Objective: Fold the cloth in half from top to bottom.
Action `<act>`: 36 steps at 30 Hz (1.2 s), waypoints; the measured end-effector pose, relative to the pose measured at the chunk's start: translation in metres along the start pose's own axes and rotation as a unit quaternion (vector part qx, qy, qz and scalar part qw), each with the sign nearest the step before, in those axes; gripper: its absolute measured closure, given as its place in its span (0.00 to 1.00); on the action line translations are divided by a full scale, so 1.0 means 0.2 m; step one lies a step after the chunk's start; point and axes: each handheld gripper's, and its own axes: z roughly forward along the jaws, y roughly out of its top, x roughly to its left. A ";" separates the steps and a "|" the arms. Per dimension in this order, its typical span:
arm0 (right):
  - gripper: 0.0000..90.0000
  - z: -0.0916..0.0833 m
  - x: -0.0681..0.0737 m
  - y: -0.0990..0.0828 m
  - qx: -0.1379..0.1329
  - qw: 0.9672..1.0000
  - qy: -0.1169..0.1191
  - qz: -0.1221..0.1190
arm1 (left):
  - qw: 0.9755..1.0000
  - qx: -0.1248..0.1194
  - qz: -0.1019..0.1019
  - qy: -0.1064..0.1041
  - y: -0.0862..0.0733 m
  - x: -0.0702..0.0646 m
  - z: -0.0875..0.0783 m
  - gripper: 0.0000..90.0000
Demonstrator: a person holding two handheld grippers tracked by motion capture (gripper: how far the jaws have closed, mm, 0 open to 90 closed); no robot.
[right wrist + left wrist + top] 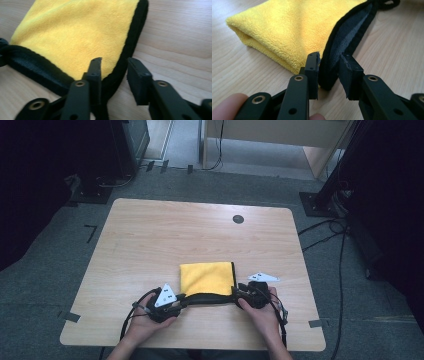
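A folded yellow cloth (207, 277) with a black hem lies on the wooden table (150, 230), near its front edge. The left gripper (181, 298) is at the cloth's near left corner. In the left gripper view the jaws (329, 60) stand a little apart around the black hem and dark underside of the cloth (287, 30), with a gap at the right pad. The right gripper (240, 295) is at the near right corner. In the right gripper view its jaws (113, 65) straddle the black hem of the cloth (75, 32) without pinching it.
A small dark round disc (238, 219) is set in the table top at the back right. Bare wood lies to the left of the cloth and behind it. Cables trail on the grey floor to the right of the table.
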 end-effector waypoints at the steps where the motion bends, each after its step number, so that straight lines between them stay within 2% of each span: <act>1: 0.77 0.00 0.01 0.00 0.001 1.000 0.003 0.001 | 1.000 0.002 0.007 0.002 0.00 0.00 0.00 0.76; 2: 0.81 0.00 0.01 0.00 0.000 1.000 0.005 0.001 | 1.000 0.002 0.008 0.004 0.00 0.00 -0.01 0.75; 5: 0.91 -0.01 0.03 0.00 0.000 1.000 -0.005 -0.009 | 1.000 -0.004 -0.007 0.005 0.00 0.01 -0.01 0.74; 6: 0.98 -0.02 0.03 0.00 0.001 1.000 -0.009 -0.012 | 1.000 -0.004 -0.007 0.005 0.00 0.01 -0.01 0.74; 7: 1.00 -0.03 0.02 0.00 0.000 1.000 -0.014 -0.013 | 1.000 -0.003 -0.001 0.006 0.00 0.01 -0.02 0.75; 8: 1.00 -0.03 0.02 0.00 0.000 1.000 -0.014 -0.013 | 1.000 -0.003 -0.001 0.006 0.00 0.01 -0.02 0.75; 9: 1.00 -0.04 0.02 0.01 0.002 1.000 -0.021 -0.016 | 1.000 0.001 0.012 0.010 -0.01 0.01 -0.02 0.75; 11: 1.00 -0.06 0.01 0.01 -0.003 0.999 -0.028 -0.019 | 1.000 0.002 0.016 0.009 -0.01 0.01 -0.02 0.73; 12: 0.95 -0.07 0.01 0.01 -0.008 0.999 -0.029 -0.015 | 1.000 0.002 0.015 0.007 -0.01 0.01 -0.02 0.71; 14: 0.89 -0.08 0.01 0.01 -0.016 1.000 -0.018 -0.001 | 1.000 -0.002 0.009 0.004 -0.01 0.01 -0.02 0.67; 15: 0.86 -0.08 0.01 0.01 -0.016 1.000 -0.017 0.006 | 1.000 -0.016 -0.011 0.007 -0.01 0.03 -0.04 0.66; 17: 0.80 -0.07 0.03 0.00 -0.012 1.000 -0.023 0.015 | 0.999 -0.029 -0.032 0.008 0.00 0.05 -0.05 0.66; 19: 0.80 -0.05 0.03 -0.02 -0.017 0.999 -0.031 0.029 | 0.999 -0.037 -0.037 0.010 0.00 0.06 -0.06 0.68; 21: 0.79 -0.05 0.03 -0.02 -0.022 0.998 -0.024 0.046 | 0.999 -0.036 -0.030 0.014 0.00 0.05 -0.07 0.71; 26: 0.78 -0.02 0.02 -0.02 -0.017 0.998 -0.020 0.065 | 0.999 -0.032 -0.021 0.010 -0.01 0.04 -0.06 0.76; 27: 0.79 -0.01 0.01 -0.03 -0.017 0.997 -0.009 0.079 | 0.999 -0.028 -0.017 0.008 -0.01 0.03 -0.05 0.77; 30: 0.81 -0.01 0.01 -0.03 -0.022 0.996 0.002 0.084 | 1.000 -0.024 -0.014 0.010 -0.01 0.03 -0.04 0.79; 33: 0.82 -0.02 0.04 -0.02 -0.035 0.996 0.020 0.078 | 1.000 -0.019 -0.019 0.012 -0.01 0.04 -0.03 0.79; 36: 0.85 -0.02 0.03 -0.02 -0.034 0.995 0.028 0.085 | 0.999 -0.019 -0.021 0.014 -0.02 0.04 -0.03 0.79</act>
